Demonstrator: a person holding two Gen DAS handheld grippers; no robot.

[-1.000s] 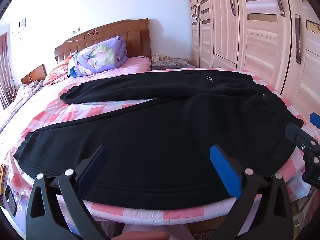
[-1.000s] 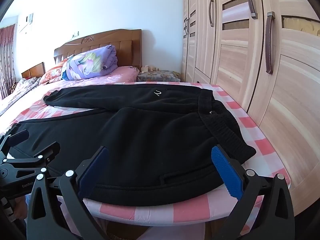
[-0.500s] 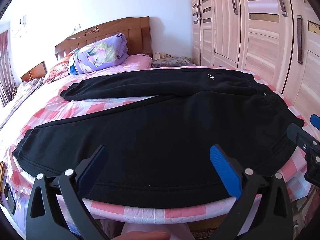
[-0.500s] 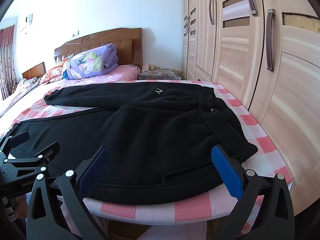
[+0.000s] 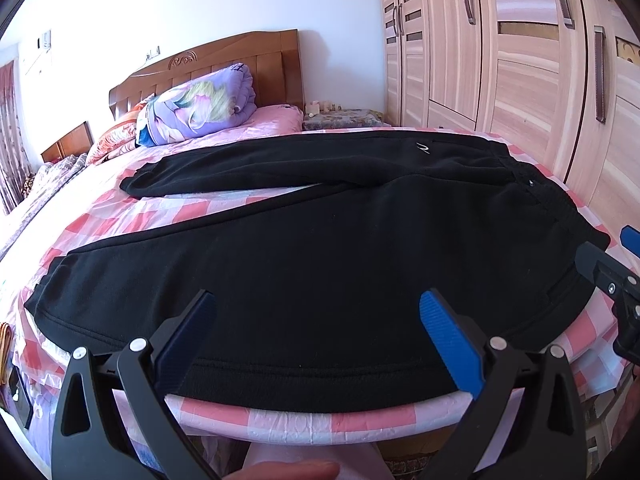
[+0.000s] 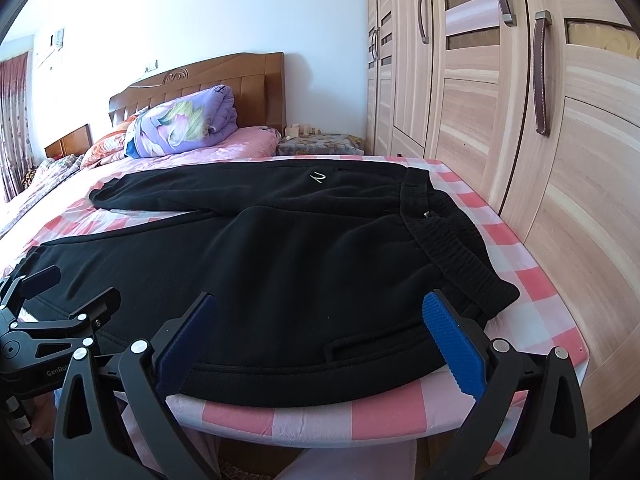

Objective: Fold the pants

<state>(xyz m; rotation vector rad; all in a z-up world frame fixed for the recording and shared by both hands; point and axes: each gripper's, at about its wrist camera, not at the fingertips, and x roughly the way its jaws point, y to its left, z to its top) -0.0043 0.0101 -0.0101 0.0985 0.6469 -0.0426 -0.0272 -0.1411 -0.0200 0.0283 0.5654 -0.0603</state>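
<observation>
We see black sweatpants (image 5: 320,248) spread flat across the foot of a bed covered by a pink and white checked sheet (image 5: 304,414). The waistband (image 6: 452,240) lies toward the right, near a pale wooden wardrobe (image 6: 520,128); the two legs run leftward and splay apart, the far leg (image 5: 248,168) angling toward a folded purple quilt (image 5: 200,108) and a wooden headboard (image 5: 224,60). The near leg's outer seam sits right at the mattress edge in front of us.

Our left gripper (image 5: 316,328) hovers just above the near leg with its blue pads spread wide, holding nothing. Our right gripper (image 6: 320,328) hangs over the hip area beside the waistband corner, likewise spread wide and empty. Each tool shows at the edge of the other's view, so the two are near each other but apart.

We judge that no fold has begun. The risks lie in the first pinch. The fleece looks thick and double-layered, so closing on the top layer alone would likely lift the front away from the back and leave the fold lopsided. Because the near edge sits at the bed's lip, a downward push could likely slide fabric over the side. If one gripper were to lift before the other, the near leg would probably twist. Carrying it across to the splayed far leg may also leave the cuffs mismatched.
</observation>
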